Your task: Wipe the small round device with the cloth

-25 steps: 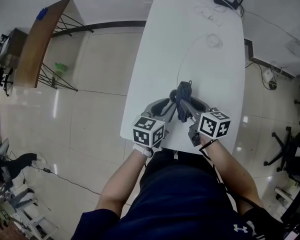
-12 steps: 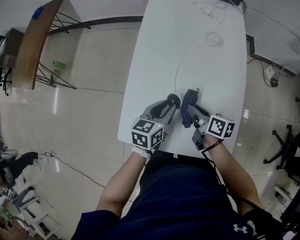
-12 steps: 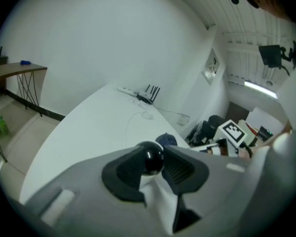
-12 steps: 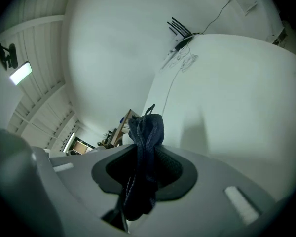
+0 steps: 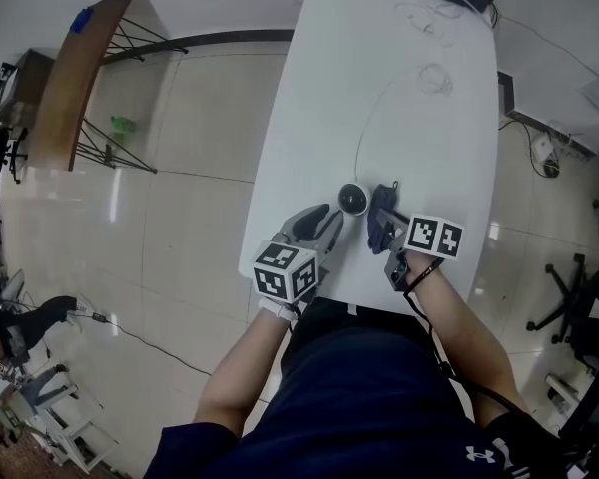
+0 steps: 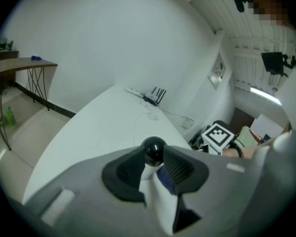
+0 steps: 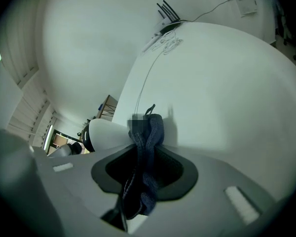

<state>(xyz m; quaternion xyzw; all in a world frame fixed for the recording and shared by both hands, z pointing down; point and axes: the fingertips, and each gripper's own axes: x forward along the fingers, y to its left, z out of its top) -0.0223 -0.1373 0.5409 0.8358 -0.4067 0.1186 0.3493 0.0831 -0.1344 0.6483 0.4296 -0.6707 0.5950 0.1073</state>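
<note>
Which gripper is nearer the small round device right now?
Left. The left gripper has the round device clamped between its jaw tips. The right gripper, shut on the cloth, sits just to the device's right in the head view.

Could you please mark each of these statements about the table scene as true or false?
1. The right gripper holds a dark blue cloth. True; its fingers have just opened slightly, with the cloth between them.
2. The small round device lies at the far end of the table. False: it sits near the table's near edge, gripped by the left gripper.
3. A thin cable curves away from the device across the table. True.
4. The cloth is draped over the device. False: it is bunched in the right gripper, beside the device.
</note>
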